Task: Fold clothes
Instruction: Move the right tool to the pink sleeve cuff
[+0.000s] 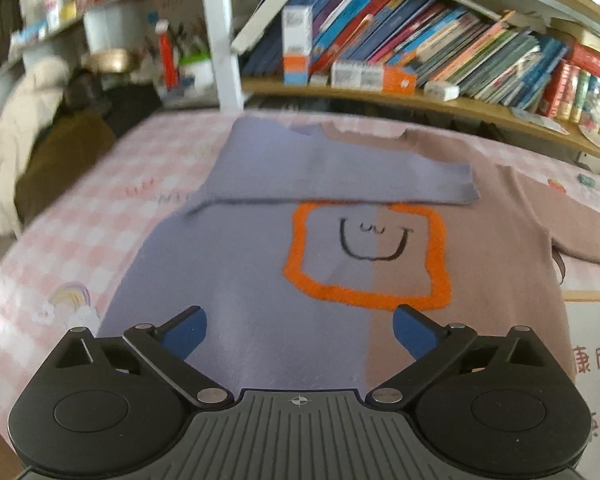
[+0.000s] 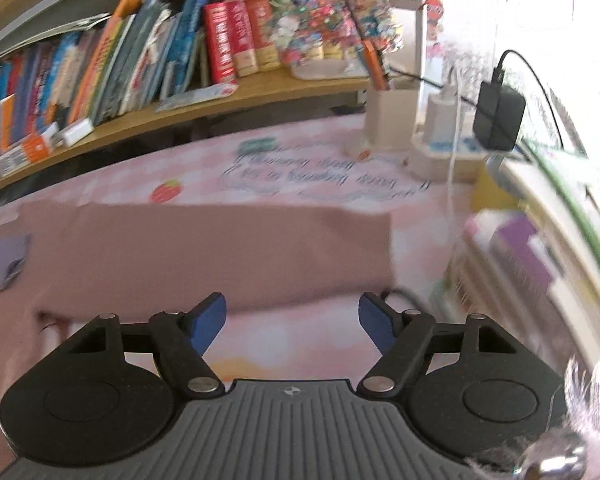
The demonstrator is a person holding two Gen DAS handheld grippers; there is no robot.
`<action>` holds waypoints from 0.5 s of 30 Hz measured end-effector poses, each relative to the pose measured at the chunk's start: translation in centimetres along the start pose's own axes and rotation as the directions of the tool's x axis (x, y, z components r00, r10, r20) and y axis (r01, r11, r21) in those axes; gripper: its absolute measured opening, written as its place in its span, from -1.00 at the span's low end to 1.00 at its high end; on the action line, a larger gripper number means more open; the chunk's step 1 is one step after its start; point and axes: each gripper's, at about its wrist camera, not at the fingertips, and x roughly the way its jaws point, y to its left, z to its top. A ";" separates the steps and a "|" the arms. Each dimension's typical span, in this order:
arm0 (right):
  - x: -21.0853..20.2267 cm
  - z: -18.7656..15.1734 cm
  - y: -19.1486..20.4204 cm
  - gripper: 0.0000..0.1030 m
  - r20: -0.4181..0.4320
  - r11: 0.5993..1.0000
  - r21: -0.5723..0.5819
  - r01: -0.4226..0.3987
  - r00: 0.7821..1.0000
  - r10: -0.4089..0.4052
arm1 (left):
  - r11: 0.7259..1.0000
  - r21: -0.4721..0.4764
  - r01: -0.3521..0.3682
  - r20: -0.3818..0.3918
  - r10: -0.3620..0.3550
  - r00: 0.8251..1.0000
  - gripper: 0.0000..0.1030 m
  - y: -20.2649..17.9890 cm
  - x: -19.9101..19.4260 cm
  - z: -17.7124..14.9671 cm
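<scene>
— Where's the sweater (image 1: 260,264)?
— Flat on the pink checked tablecloth (image 1: 100,200), purple half left, brown half right, with an orange square and a smile. The purple sleeve (image 1: 340,176) is folded across the chest.
— And the tongs?
— The left gripper (image 1: 300,332) hangs released over the near hem. The right gripper (image 2: 292,322), also released, is above the brown sleeve (image 2: 204,256).
— Beyond?
— A bookshelf (image 1: 440,100).

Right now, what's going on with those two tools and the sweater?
Left tool open, empty, over sweater. Right tool open, empty, near brown sleeve. Purple sleeve already folded across chest. Nothing in the way.
</scene>
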 end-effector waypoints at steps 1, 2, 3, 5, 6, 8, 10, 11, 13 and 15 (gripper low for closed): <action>0.4 0.2 -0.3 0.38 -0.002 1.000 0.000 0.002 1.000 -0.002 | 1.000 0.009 -0.002 0.006 0.002 1.000 0.96 -0.2 -0.2 0.0; 0.8 0.5 -0.6 0.37 -0.006 1.000 0.001 0.002 1.000 -0.002 | 1.000 0.009 -0.006 0.007 0.006 1.000 0.96 -0.4 -0.3 -0.1; 1.1 0.6 -0.8 0.33 -0.014 1.000 0.003 -0.001 1.000 0.001 | 1.000 0.010 -0.009 0.008 0.009 1.000 0.96 -0.5 -0.5 -0.1; 1.4 0.6 -1.1 0.29 -0.037 1.000 0.020 -0.021 0.999 0.022 | 1.000 0.008 -0.018 0.008 0.018 1.000 0.96 -0.6 -0.7 -0.1; 1.3 0.6 -1.2 0.29 -0.045 0.999 0.039 -0.038 0.998 0.039 | 1.000 0.003 -0.025 0.005 0.025 1.000 0.96 -0.6 -0.7 -0.2; 1.2 0.4 -1.5 0.29 -0.060 0.994 0.081 -0.074 0.995 0.078 | 0.999 -0.007 -0.041 -0.003 0.040 0.999 0.96 -0.4 -0.7 -0.4; 1.3 0.1 -1.7 0.27 -0.060 0.991 0.109 -0.080 0.994 0.087 | 0.998 -0.016 -0.056 -0.011 0.056 0.998 0.96 -0.3 -0.7 -0.5; 1.4 0.2 -1.8 0.26 -0.058 0.990 0.115 -0.079 0.995 0.086 | 0.998 -0.021 -0.064 -0.015 0.063 0.998 0.96 -0.2 -0.7 -0.6; 1.8 0.5 -1.9 0.25 -0.052 0.989 0.124 -0.074 0.995 0.081 | 0.996 -0.031 -0.079 -0.023 0.078 0.997 0.96 -0.1 -0.8 -0.7; 2.2 0.8 -1.9 0.25 -0.046 0.989 0.133 -0.070 0.996 0.077 | 0.996 -0.034 -0.088 -0.029 0.087 0.996 0.96 0.1 -0.9 -0.9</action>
